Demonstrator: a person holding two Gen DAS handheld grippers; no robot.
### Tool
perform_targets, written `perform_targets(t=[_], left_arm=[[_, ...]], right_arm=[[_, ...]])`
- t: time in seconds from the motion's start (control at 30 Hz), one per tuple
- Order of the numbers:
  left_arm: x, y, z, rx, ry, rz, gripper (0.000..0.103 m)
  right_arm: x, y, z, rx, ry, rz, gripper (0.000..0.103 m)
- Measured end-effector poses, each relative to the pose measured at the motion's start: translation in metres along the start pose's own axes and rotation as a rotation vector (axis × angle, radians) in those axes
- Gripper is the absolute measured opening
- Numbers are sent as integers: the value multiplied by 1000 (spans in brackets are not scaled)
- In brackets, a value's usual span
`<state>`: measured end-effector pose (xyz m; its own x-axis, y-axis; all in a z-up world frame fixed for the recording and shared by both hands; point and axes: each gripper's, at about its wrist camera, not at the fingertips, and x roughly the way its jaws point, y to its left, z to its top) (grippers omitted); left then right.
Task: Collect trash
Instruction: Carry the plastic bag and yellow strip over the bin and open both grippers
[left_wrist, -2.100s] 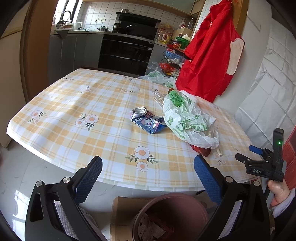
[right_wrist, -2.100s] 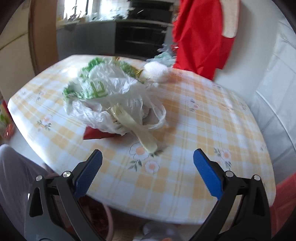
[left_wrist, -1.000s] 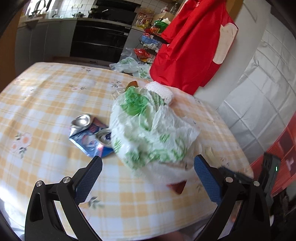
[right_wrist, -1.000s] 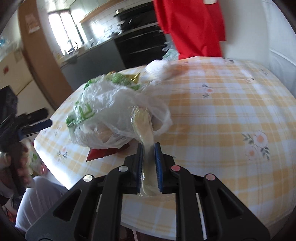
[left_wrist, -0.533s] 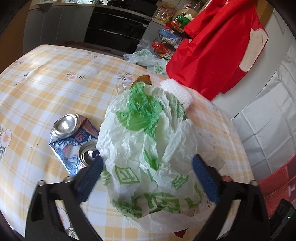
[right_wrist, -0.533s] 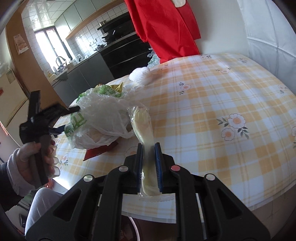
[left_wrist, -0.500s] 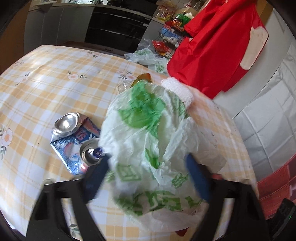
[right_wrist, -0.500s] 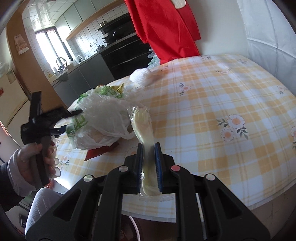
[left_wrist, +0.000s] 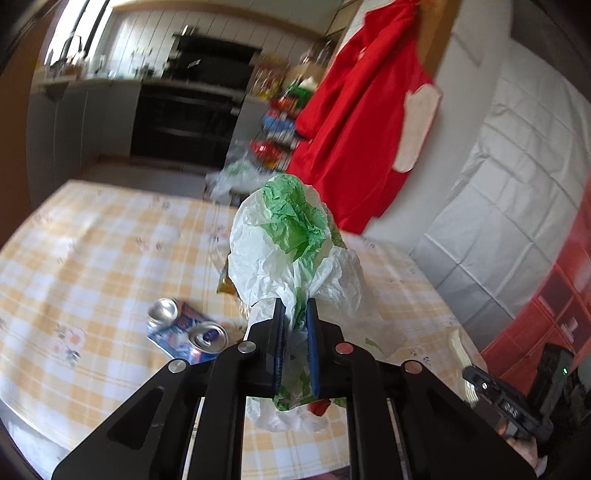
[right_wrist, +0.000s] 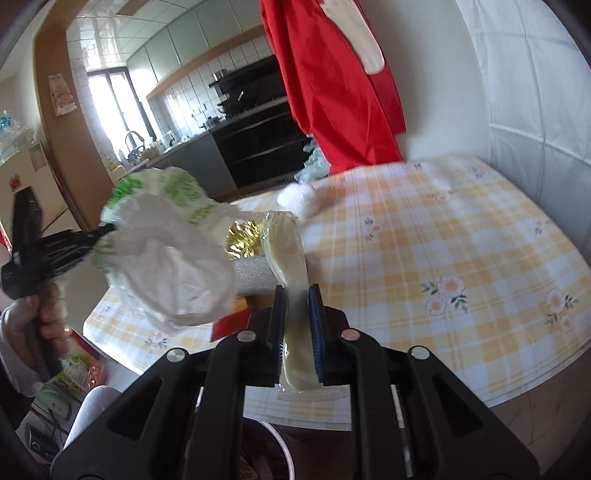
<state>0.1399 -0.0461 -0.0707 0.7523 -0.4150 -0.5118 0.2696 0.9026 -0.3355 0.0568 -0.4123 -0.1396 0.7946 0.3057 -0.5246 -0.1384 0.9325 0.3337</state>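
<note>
Our left gripper (left_wrist: 294, 325) clamps the white-and-green plastic bag (left_wrist: 284, 240), raised over the checked table (left_wrist: 92, 258); crushed cans (left_wrist: 184, 332) lie at 9 o'clock; our right gripper (right_wrist: 297, 314) pinches a pale wrapped packet (right_wrist: 286, 254), long axis toward 12 o'clock, gold foil (right_wrist: 242, 236) beside it.

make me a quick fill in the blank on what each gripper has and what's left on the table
1. The left gripper is shut on the crumpled white and ____ plastic bag.
2. The right gripper is shut on a pale yellow plastic ____ in a clear wrapper.
3. On the checked tablecloth, a crushed blue ____ lies to the left of the bag.
4. A ____ garment hangs beyond the table.

Missing words: green; spoon; can; red
</note>
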Motion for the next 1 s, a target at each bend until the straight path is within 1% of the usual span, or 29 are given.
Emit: perform_targets(t=[0.17, 0.23, 0.37, 0.43, 0.47, 0.57, 0.67, 0.8, 0.87, 1.0], left_arm=[[-75, -10, 3, 117, -72, -10, 11], [-98, -9, -1, 141, -79, -19, 11], [-129, -10, -16, 162, -54, -57, 11], [-140, -11, -28, 183, -31, -78, 11], [-143, -12, -37, 190, -3, -95, 11], [-144, -11, -62, 188, 55, -104, 11], [-129, -13, -99, 200, 175, -124, 11], [-111, -22, -137, 235, 286, -153, 11], [-102, -22, -152, 241, 318, -164, 11], [-83, -26, -171, 249, 365, -170, 11]], right_arm=[[-23, 17, 3, -31, -21, 0, 16], [-32, 23, 3, -41, -29, -2, 16], [-43, 35, 2, -49, -41, 8, 16], [-50, 44, 2, -60, -47, 13, 16], [-53, 48, 2, -68, -51, 15, 16], [-59, 60, 1, -94, -60, 22, 16], [-61, 65, -1, -105, -51, 22, 16], [-66, 65, -1, -105, -45, 15, 16], [-68, 65, -1, -105, -42, 12, 16], [-69, 66, -5, -102, -32, 10, 16]])
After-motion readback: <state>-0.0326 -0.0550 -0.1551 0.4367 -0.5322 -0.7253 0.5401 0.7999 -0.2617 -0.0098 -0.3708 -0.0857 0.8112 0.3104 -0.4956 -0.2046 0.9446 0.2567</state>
